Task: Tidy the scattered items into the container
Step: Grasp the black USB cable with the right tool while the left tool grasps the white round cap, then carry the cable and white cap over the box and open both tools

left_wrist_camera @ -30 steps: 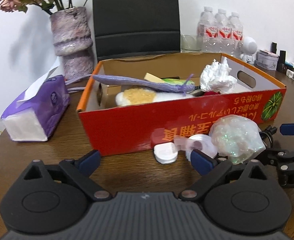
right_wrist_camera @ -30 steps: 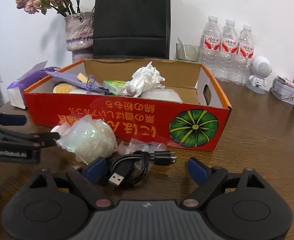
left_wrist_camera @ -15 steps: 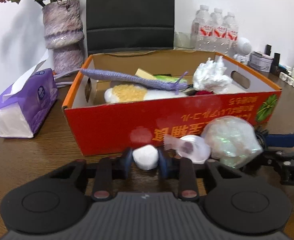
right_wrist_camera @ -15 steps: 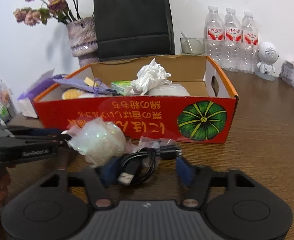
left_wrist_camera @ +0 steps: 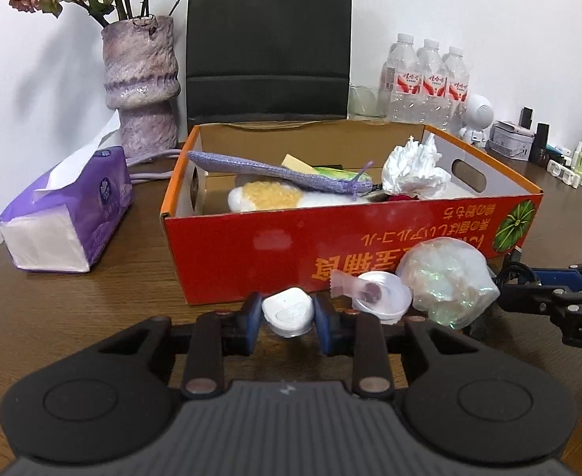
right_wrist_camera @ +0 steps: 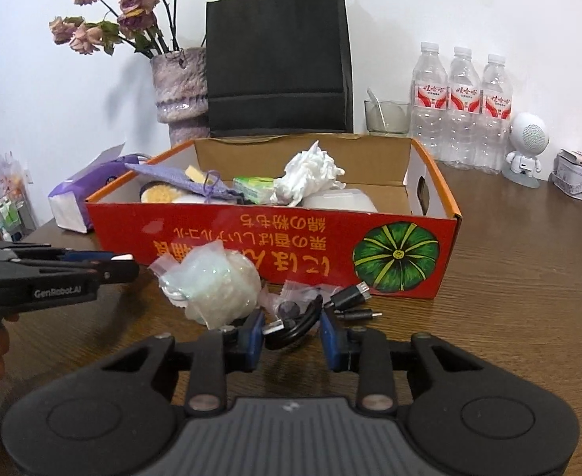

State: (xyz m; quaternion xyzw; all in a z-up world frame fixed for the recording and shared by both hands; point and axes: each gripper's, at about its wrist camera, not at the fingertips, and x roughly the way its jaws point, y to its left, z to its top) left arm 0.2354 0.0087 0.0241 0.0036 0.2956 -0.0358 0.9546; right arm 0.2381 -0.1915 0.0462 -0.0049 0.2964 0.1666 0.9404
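Both grippers have just closed: the left gripper (left_wrist_camera: 287, 319) now clamps the white case (left_wrist_camera: 287, 311), the right gripper (right_wrist_camera: 291, 335) the black cable (right_wrist_camera: 295, 323), near the red box (right_wrist_camera: 271, 246); 2 items ready to lift in.

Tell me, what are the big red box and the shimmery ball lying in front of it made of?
The red box looks like corrugated cardboard: brown unprinted inner walls, folded corners, a die-cut handle hole, and a glossy printed outside. The shimmery ball seems to be crumpled thin iridescent plastic film, judging by its wrinkles and green-pink sheen; what it wraps, if anything, cannot be seen.
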